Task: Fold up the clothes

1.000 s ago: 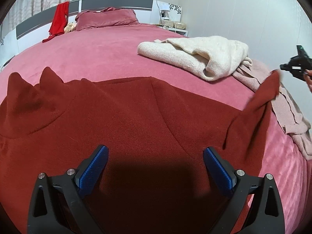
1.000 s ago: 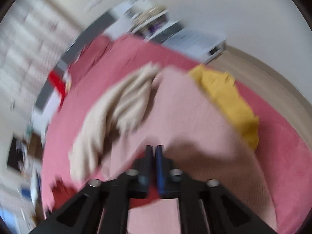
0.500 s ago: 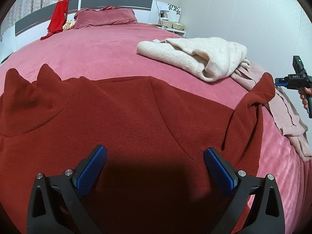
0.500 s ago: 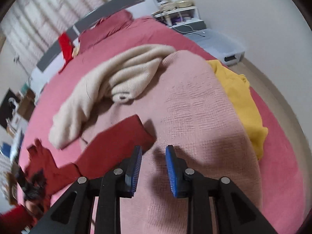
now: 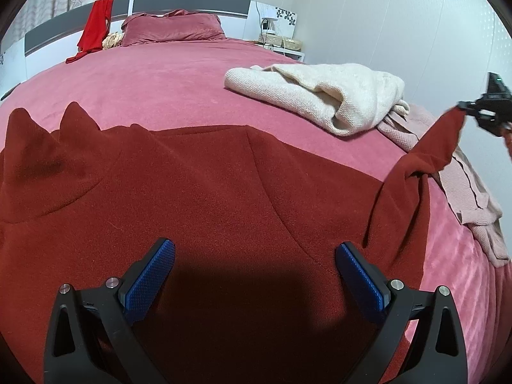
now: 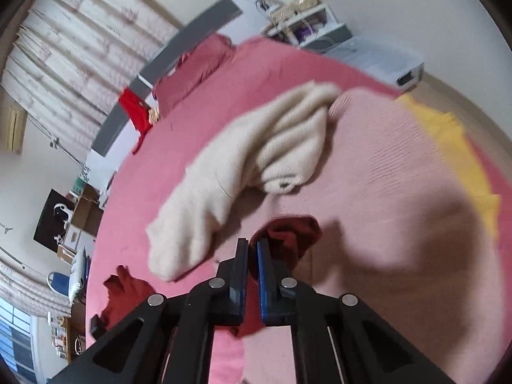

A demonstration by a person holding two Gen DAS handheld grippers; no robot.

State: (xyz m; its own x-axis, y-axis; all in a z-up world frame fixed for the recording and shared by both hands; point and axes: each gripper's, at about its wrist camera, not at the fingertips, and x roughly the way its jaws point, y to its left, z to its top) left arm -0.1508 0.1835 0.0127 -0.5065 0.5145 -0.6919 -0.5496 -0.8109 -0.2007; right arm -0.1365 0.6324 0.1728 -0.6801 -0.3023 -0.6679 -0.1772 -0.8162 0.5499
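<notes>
A dark red sweater [image 5: 208, 185] lies spread flat on the pink bed [image 5: 160, 89]. My left gripper [image 5: 254, 246] hovers over its near part, jaws wide open with only flat cloth below them. The sweater's right sleeve [image 5: 425, 150] rises off the bed to my right gripper [image 5: 467, 113] at the far right edge. In the right wrist view that gripper [image 6: 252, 246] has its jaws closing tight on the bunched sleeve cuff [image 6: 294, 233], which pokes out past the right pad, above a pale pink knit [image 6: 400, 192].
A cream sweater [image 5: 320, 96] lies crumpled on the bed's right side, partly over the pink knit [image 5: 464, 185]. A yellow garment [image 6: 464, 160] sits at the bed's far edge. Pillow [image 5: 172, 28], bright red garment [image 5: 96, 22] on the headboard, nightstand [image 5: 281, 44], floor storage box [image 6: 384, 60].
Half a second ago the right gripper stood open beside the dropped sleeve. Now it is shut on the cuff and has lifted it. The left gripper has stayed put.
</notes>
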